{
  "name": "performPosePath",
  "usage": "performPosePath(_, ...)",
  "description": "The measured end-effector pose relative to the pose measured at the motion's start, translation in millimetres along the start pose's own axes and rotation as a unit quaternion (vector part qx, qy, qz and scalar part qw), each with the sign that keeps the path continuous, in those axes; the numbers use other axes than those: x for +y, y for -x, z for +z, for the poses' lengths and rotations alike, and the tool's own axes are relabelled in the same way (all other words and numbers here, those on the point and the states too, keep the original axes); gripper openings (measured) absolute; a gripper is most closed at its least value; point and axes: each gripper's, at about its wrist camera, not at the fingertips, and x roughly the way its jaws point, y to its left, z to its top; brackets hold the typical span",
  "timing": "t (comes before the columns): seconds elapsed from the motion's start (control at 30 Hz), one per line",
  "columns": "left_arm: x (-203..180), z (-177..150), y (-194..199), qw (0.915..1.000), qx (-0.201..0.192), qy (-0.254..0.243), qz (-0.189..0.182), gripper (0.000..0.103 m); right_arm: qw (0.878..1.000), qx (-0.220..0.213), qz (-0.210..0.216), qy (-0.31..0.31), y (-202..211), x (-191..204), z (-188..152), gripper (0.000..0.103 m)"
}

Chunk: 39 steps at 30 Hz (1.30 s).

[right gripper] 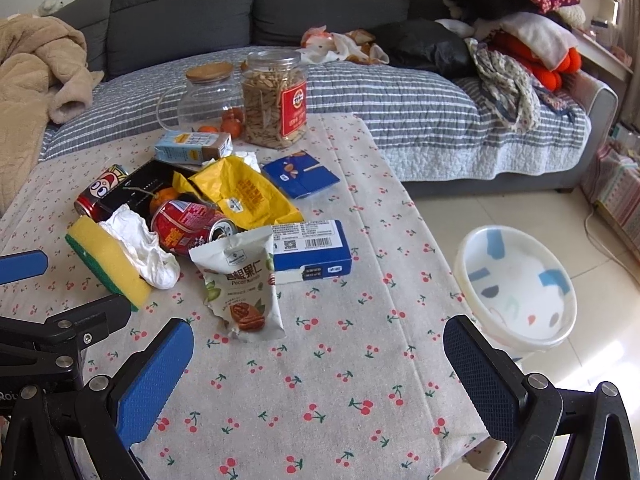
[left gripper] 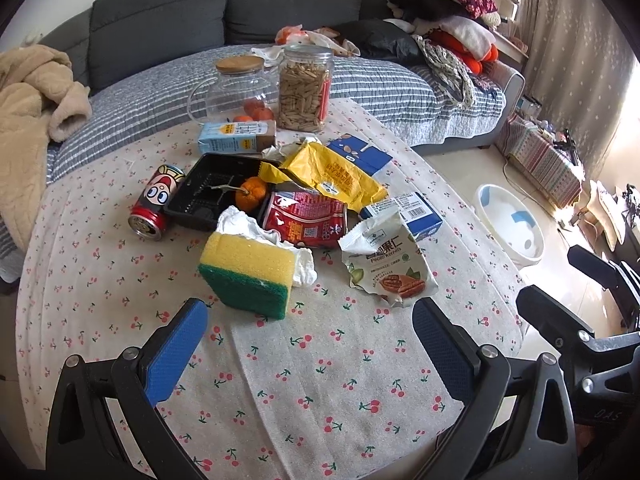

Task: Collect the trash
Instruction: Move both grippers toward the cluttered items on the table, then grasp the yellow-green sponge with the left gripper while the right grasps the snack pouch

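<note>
Both tools gaping, empty, left tool (left gripper: 310, 316), right tool (right gripper: 318, 344), pecan wrapper (right gripper: 240, 284) just ahead on cherry-print tablecloth (right gripper: 320, 400)

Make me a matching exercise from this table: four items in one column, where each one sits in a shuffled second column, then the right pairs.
1. tangerine
2. sponge
3. white bin
4. cartoon can

A. on the floor beside the table
B. lying on its side, left of the black tray
C. inside the black tray
D. leaning against the crumpled tissue

Pairs: 1-C, 2-D, 3-A, 4-B
</note>
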Motion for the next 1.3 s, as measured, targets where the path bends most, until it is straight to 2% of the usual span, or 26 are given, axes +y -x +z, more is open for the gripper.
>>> performPosePath(0.07, 17, 8, 4, 0.9998, -0.006, 0.017, 0.002, 0.102, 1.0, 0.005, 0.021, -0.014, 1, -4, 7, 0.103)
performPosePath(0.23, 54, 34, 11, 0.999, -0.016, 0.037, 0.019, 0.102, 0.993, -0.026, 0.102, -0.054, 29, -11, 41, 0.103)
performPosePath(0.4, 72, 63, -11, 0.9978, 0.019, 0.063, -0.011, 0.102, 0.983, -0.038, 0.17, -0.055, 60, -7, 93, 0.103)
performPosePath(0.47, 72, 64, -25, 0.9978, 0.028, 0.06, -0.003, 0.102, 0.98, -0.033, 0.188, -0.065, 55, -7, 112, 0.103)
performPosePath(0.5, 73, 61, -32, 0.9977, 0.034, 0.059, -0.003, 0.102, 0.981, -0.036, 0.181, -0.061, 49, -6, 118, 0.103)
performPosePath(0.6, 72, 44, -45, 0.9963, 0.054, 0.064, -0.02, 0.101, 0.987, -0.002, 0.161, -0.024, 7, 2, 115, 0.103)
performPosePath(0.7, 67, 30, -44, 0.9963, 0.06, 0.057, -0.024, 0.101, 0.989, 0.049, 0.141, -0.022, -45, -2, 82, 0.103)
performPosePath(0.77, 60, 26, -40, 0.9974, 0.052, 0.046, -0.019, 0.101, 0.987, 0.106, 0.116, -0.025, -77, -8, 57, 0.099)
performPosePath(0.83, 49, 25, -40, 0.9988, 0.045, 0.02, -0.002, 0.101, 0.982, 0.141, 0.125, -0.026, -94, -11, 43, 0.097)
performPosePath(0.97, 29, 19, -51, 0.9975, 0.054, -0.036, 0.029, 0.101, 0.984, 0.145, 0.104, -0.022, -106, -11, 36, 0.097)
performPosePath(1.07, 26, 14, -61, 0.9956, 0.057, -0.052, 0.053, 0.101, 0.983, 0.157, 0.094, -0.008, -120, -3, 29, 0.094)
performPosePath(1.1, 26, 14, -63, 0.9956, 0.051, -0.051, 0.06, 0.097, 0.983, 0.163, 0.088, -0.001, -124, -1, 27, 0.093)
performPosePath(1.2, 30, 18, -68, 0.9964, 0.053, -0.039, 0.054, 0.062, 0.98, 0.178, 0.085, -0.002, -139, 1, 21, 0.084)
performPosePath(1.23, 32, 19, -68, 0.9968, 0.051, -0.031, 0.052, 0.061, 0.979, 0.184, 0.087, -0.005, -143, 1, 18, 0.08)
performPosePath(1.3, 32, 19, -65, 0.9976, 0.044, -0.025, 0.047, 0.061, 0.977, 0.193, 0.091, -0.004, -149, 2, 13, 0.064)
